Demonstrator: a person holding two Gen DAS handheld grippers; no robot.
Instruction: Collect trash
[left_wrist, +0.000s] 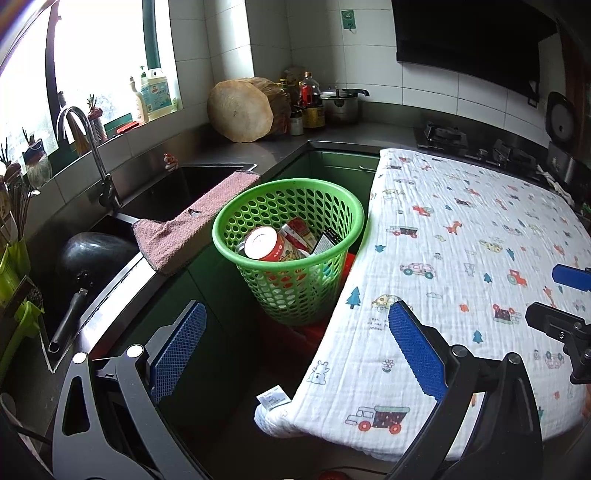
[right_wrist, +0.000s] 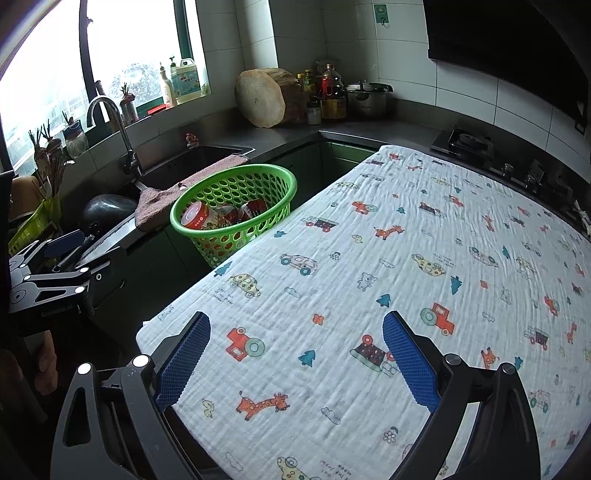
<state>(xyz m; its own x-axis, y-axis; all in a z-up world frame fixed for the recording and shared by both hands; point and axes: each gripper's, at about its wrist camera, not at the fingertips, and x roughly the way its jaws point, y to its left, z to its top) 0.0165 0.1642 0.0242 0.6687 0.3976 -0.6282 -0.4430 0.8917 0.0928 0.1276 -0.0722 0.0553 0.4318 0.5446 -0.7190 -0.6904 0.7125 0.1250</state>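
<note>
A green perforated basket (left_wrist: 332, 206) stands on a red stool beside the table's left edge; it also shows in the right wrist view (right_wrist: 280, 181). Inside lie a red-and-white can (left_wrist: 264, 242), red cartons (left_wrist: 297, 230) and a dark box. My left gripper (left_wrist: 295, 339) is open and empty, hovering at the table's near left corner, short of the basket. My right gripper (right_wrist: 295, 354) is open and empty above the patterned cloth (right_wrist: 406, 258). The right gripper also shows at the right edge of the left wrist view (left_wrist: 569, 295).
The table carries a white cloth with cartoon cars (left_wrist: 461, 258). A steel counter with a sink (left_wrist: 192, 184), faucet (left_wrist: 88, 147) and pink towel (left_wrist: 192, 221) lies left. A wok (left_wrist: 92, 254) sits in the sink. A chopping block (left_wrist: 240, 110), bottles and a pot stand at the back; a stove (left_wrist: 480, 147) is on the right.
</note>
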